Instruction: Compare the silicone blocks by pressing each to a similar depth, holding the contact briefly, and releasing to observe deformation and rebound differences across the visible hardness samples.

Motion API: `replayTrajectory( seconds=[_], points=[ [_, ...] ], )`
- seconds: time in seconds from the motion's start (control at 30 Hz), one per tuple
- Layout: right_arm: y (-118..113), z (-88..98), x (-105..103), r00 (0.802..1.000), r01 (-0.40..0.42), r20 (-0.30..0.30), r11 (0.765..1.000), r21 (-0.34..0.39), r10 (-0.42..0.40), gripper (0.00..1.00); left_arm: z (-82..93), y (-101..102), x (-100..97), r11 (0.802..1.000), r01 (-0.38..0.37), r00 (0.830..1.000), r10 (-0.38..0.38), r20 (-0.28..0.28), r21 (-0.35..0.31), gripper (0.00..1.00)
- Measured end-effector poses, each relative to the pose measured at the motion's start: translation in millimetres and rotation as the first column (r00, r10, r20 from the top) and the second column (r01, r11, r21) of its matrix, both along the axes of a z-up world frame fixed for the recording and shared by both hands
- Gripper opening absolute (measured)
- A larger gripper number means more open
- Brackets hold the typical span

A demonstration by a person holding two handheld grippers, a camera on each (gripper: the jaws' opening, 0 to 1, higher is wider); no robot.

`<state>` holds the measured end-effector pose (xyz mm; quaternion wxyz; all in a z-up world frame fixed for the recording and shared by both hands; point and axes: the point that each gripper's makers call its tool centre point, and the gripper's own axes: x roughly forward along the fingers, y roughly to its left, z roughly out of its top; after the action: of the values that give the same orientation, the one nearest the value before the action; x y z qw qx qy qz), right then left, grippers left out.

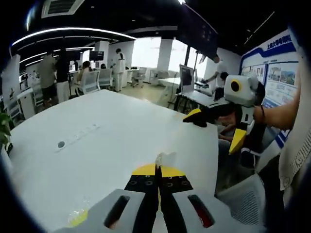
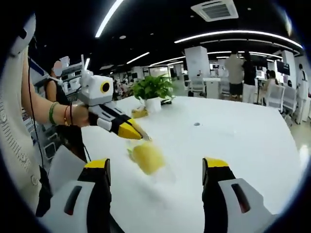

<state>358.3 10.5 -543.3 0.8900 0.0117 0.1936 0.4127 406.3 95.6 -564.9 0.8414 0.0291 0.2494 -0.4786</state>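
Yellow-tipped black jaws of the left gripper (image 1: 157, 170) are seen pressed together at the bottom centre of the left gripper view, with a thin translucent sliver (image 1: 159, 158) poking up just beyond the tips; whether it is pinched between them cannot be told. The white table (image 1: 112, 145) is spread across the middle of that frame, a small round grey port (image 1: 60, 144) set into it at centre left. A crumpled clear wrapper with a yellow piece (image 1: 77, 217) is seen on the table at lower left. The right gripper (image 1: 217, 127) is held in the air at the right of the frame, off the table edge, its jaws spread wide apart, and a forearm is extended in from the right border. In the right gripper view, the right gripper (image 2: 155, 169) is shown at the bottom with both jaws standing far apart, nothing between them touching either. A yellow silicone block (image 2: 147, 157) is seen on the table between and just beyond the jaws, slightly blurred. The left gripper (image 2: 137, 134) is angled down from the upper left, held by a hand (image 2: 80, 115) with a banded wrist, its closed tips just above the block's upper edge; contact cannot be confirmed. A potted plant (image 2: 153, 93) is placed upper centre on the table. People are standing in the background at upper right.
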Motion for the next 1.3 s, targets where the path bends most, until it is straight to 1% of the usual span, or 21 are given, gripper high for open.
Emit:
replayTrajectory(
  seconds=[0.07,0.13,0.2,0.23,0.3,0.4,0.47,0.5,0.57,0.6,0.63,0.67,0.73,0.8,0.87,0.93,1.0,1.07,1.13,1.17,1.3],
  points=[
    [-6,-2.0,-3,1.0,0.02,-0.007,1.0,0.01,-0.02,0.71,-9.2,-7,4.4,1.0,-0.007,1.0,0.006,-0.021,-0.017,0.0],
    [-11,-8.7,-7,0.999,0.024,-0.04,1.0,0.01,-0.024,0.7,-18.0,-13,9.4,1.0,-0.008,1.0,0.007,-0.022,-0.023,0.0],
    [-15,-14.6,-9,0.998,0.022,-0.058,1.0,0.003,-0.022,0.7,-25.2,-18,12.6,0.999,-0.022,0.998,0.02,-0.06,-0.04,0.0],
    [-18,-16.3,-8,0.998,0.021,-0.063,1.0,0.004,-0.021,0.7,-29.4,-21,16.4,0.999,-0.024,0.998,0.021,-0.053,-0.039,0.0],
    [-23,-19.9,-6,0.997,0.025,-0.076,1.0,0.002,-0.025,0.69,-32.4,-24,22.7,0.996,-0.055,0.995,0.048,-0.088,-0.07,0.0],
    [-30,-26.6,-2,0.995,0.027,-0.093,1.0,-0.014,-0.028,0.67,-40.2,-26,33.3,0.993,-0.094,0.991,0.086,-0.105,-0.073,0.0],
    [-33,-29.6,1,0.993,0.031,-0.11,1.0,-0.003,-0.031,0.66,-46.0,-25,42.4,0.985,-0.15,0.982,0.138,-0.129,-0.09,0.0],
    [-34,-31.0,2,0.993,0.032,-0.113,0.999,-0.003,-0.032,0.66,-49.4,-24,46.7,0.979,-0.175,0.975,0.156,-0.156,-0.109,0.0],
    [-36,-34.1,6,0.993,0.031,-0.115,0.999,-0.006,-0.032,0.66,-54.5,-20,55.9,0.963,-0.237,0.96,0.211,-0.184,-0.132,0.0],
    [-36,-36.6,7,0.992,0.027,-0.122,1.0,-0.007,-0.028,0.66,-57.7,-19,58.6,0.952,-0.265,0.948,0.229,-0.219,-0.151,0.0],
    [-35,-38.3,8,0.992,0.02,-0.127,1.0,-0.009,-0.021,0.65,-61.6,-17,64.8,0.934,-0.308,0.933,0.259,-0.25,-0.179,0.0],
    [-35,-39.5,9,0.992,0.01,-0.125,1.0,-0.012,-0.012,0.64,-68.3,-13,69.4,0.924,-0.337,0.921,0.283,-0.269,-0.179,0.0],
    [-36,-40.6,12,0.993,-0.001,-0.122,1.0,-0.023,-0.002,0.64,-78.6,-9,75.5,0.912,-0.376,0.903,0.321,-0.284,-0.166,0.0],
    [-37,-38.8,16,0.993,-0.006,-0.121,1.0,-0.018,0.004,0.64,-87.4,-5,81.5,0.896,-0.409,0.886,0.346,-0.309,-0.171,0.0],
    [-37,-36.7,20,0.993,-0.007,-0.117,1.0,-0.014,0.005,0.64,-93.8,-2,85.9,0.891,-0.421,0.879,0.355,-0.318,-0.168,0.0],
    [-38,-35.9,24,0.994,-0.007,-0.109,1.0,-0.012,0.006,0.64,-101.8,1,91.4,0.885,-0.438,0.867,0.371,-0.332,-0.155,0.0],
    [-38,-38.0,27,0.993,-0.007,-0.115,1.0,-0.012,0.006,0.64,-109.5,4,95.8,0.883,-0.447,0.861,0.381,-0.337,-0.142,0.0],
    [-38,-40.9,28,0.993,-0.008,-0.118,1.0,-0.014,0.006,0.63,-117.8,6,98.7,0.876,-0.464,0.847,0.395,-0.356,-0.131,0.0],
    [-37,-41.6,28,0.992,-0.008,-0.129,1.0,-0.004,0.007,0.63,-122.7,6,100.6,0.871,-0.474,0.84,0.402,-0.365,-0.13,0.0],
    [-35,-39.8,28,0.991,-0.011,-0.136,1.0,0.014,0.013,0.63,-124.9,7,101.4,0.871,-0.475,0.839,0.406,-0.363,-0.124,0.0],
    [-31,-33.1,31,0.993,-0.019,-0.114,0.999,0.026,0.022,0.62,-136.5,9,106.9,0.858,-0.501,0.818,0.424,-0.39,-0.117,0.0]
  ],
)
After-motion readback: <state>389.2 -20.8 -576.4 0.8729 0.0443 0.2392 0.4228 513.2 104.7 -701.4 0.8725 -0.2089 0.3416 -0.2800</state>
